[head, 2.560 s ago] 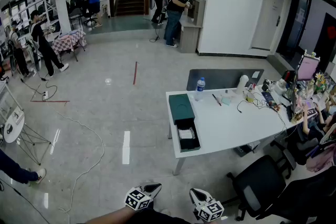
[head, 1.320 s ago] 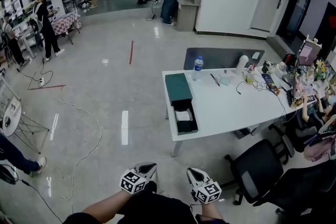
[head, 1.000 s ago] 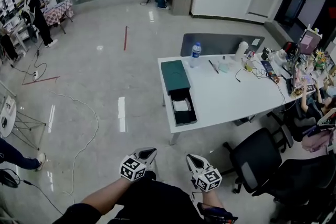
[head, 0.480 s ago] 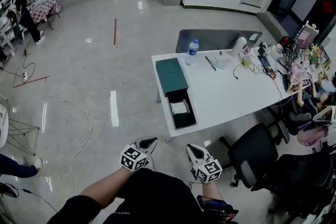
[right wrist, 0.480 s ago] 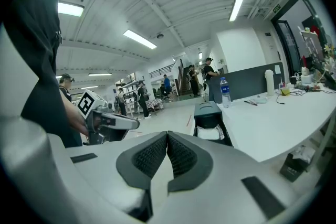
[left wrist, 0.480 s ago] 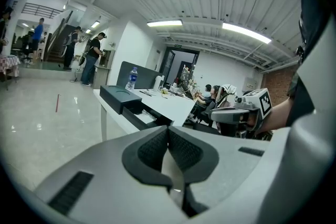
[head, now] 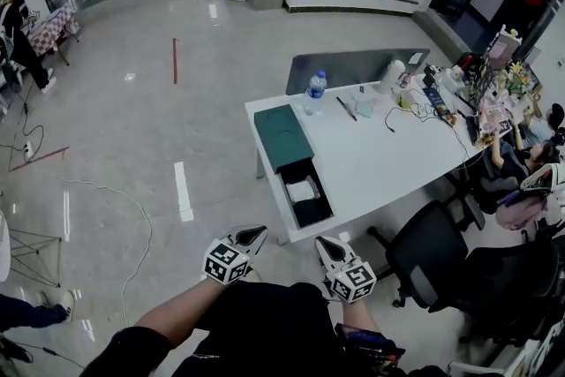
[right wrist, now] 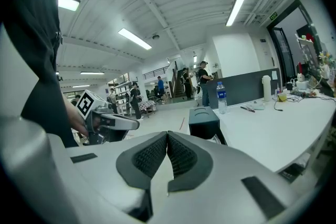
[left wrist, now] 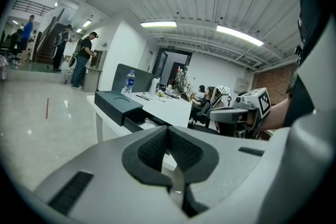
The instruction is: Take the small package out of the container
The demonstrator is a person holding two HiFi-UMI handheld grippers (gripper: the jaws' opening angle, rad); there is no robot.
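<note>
A dark green container [head: 306, 199] lies open at the near left end of the white table [head: 380, 168], with its lid [head: 283, 136] just behind it. The small white package [head: 302, 190] rests inside the open part. Both grippers hang close to my body, well short of the table. The left gripper [head: 252, 234] is shut and holds nothing; its own view shows the pads [left wrist: 157, 148] pressed together and the container [left wrist: 118, 105] far ahead. My right gripper [head: 325, 245] is likewise shut and empty, with the container [right wrist: 203, 115] beyond its jaws.
A water bottle [head: 312, 90], pens, cables and desk clutter sit on the table's far half. A black office chair [head: 433, 256] stands at the table's near right side. A cable [head: 132, 216] trails over the glossy floor at left. People stand far off.
My view has advanced towards the table and tilted further down, so the container lies nearer. Both grippers stay shut and low in front of me.
</note>
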